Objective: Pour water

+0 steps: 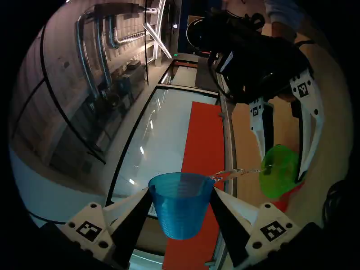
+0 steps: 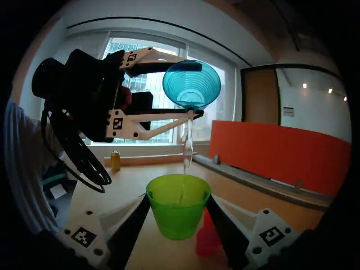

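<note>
Green cup [image 2: 178, 204] clamped upright in right gripper [image 2: 177, 203], over wooden table [image 2: 135, 184]; red cup [image 2: 208, 236] just beside it. Above, left gripper [image 2: 198, 90] grips blue cup [image 2: 191, 85], tipped. Thin water stream [image 2: 188, 144] lands inside the green rim.

Risk: wobble or steeper tilt likely spills over the rim.

Count: cups three, grippers two, stream one, yellow bottle [image 2: 115, 160] one, far back.
</note>
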Demonstrator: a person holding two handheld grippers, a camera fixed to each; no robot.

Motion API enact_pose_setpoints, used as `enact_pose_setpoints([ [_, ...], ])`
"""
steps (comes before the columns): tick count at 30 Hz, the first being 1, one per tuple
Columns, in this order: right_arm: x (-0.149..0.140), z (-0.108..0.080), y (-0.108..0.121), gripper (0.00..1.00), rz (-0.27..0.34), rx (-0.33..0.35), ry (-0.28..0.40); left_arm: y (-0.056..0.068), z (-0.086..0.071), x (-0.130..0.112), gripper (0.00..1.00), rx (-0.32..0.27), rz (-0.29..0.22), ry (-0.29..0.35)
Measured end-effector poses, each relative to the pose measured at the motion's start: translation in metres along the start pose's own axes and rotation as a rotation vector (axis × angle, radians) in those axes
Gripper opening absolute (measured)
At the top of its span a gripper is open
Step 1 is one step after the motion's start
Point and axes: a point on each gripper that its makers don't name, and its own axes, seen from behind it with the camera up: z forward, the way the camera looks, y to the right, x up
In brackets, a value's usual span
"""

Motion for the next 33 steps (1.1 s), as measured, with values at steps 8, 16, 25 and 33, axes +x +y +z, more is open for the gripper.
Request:
enact_pose_setpoints([
  [8,0.000,0.000,0.001,0.89,0.000,-0.002,0.001,-0.001,-0.002,0.002,0.86,0.006,0.061,0.001],
  [16,0.000,0.000,0.003,0.89,-0.001,-0.005,0.002,-0.001,-0.002,0.004,0.86,0.013,0.125,-0.001],
  [25,0.002,0.001,0.004,0.89,0.003,-0.007,0.011,-0.005,-0.002,0.009,0.86,0.025,0.212,0.005],
  [33,0.003,0.003,0.003,0.89,0.007,-0.008,0.017,-0.004,-0.001,0.017,0.86,0.033,0.291,0.017],
])
